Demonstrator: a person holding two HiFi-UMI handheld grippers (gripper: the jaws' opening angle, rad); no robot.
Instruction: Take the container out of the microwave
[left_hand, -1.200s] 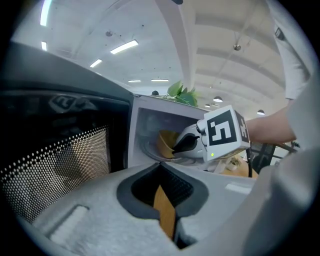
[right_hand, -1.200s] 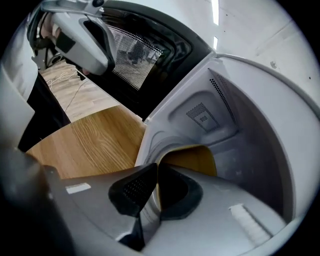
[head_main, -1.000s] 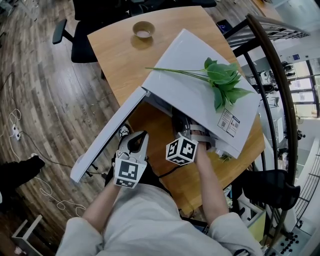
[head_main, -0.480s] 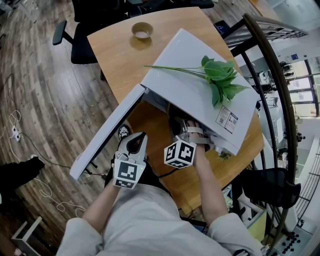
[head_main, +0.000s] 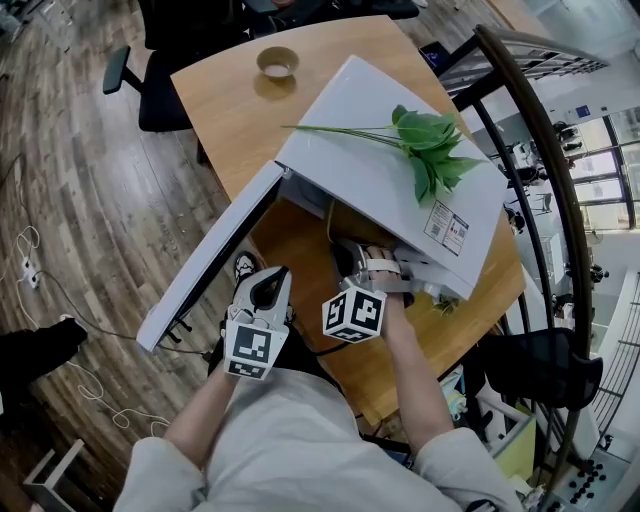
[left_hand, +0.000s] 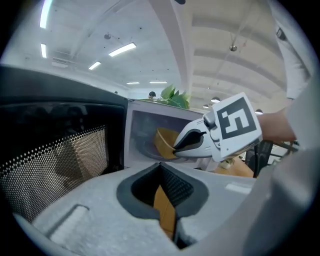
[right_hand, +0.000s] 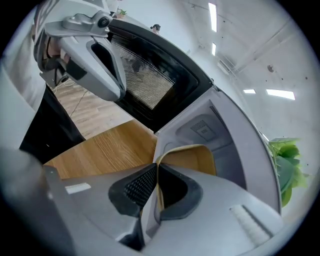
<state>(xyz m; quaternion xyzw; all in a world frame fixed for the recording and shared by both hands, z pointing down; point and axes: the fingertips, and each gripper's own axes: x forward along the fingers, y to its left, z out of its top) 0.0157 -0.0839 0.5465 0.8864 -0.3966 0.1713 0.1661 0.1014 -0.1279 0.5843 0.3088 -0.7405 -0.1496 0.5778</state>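
Right tool (right_hand: 157, 172) pinches the rim of the container (right_hand: 192, 160) inside the microwave (head_main: 370, 95), unseen in the head view; left tool (left_hand: 161, 172) closed, empty, near the open door (head_main: 205, 265).

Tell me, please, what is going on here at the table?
A person holding a gripper in each hand works at a white microwave on a wooden table, with its door swung open. The right gripper reaches into the cavity and is shut on the rim of a tan container. The left gripper hangs in front, shut and empty.
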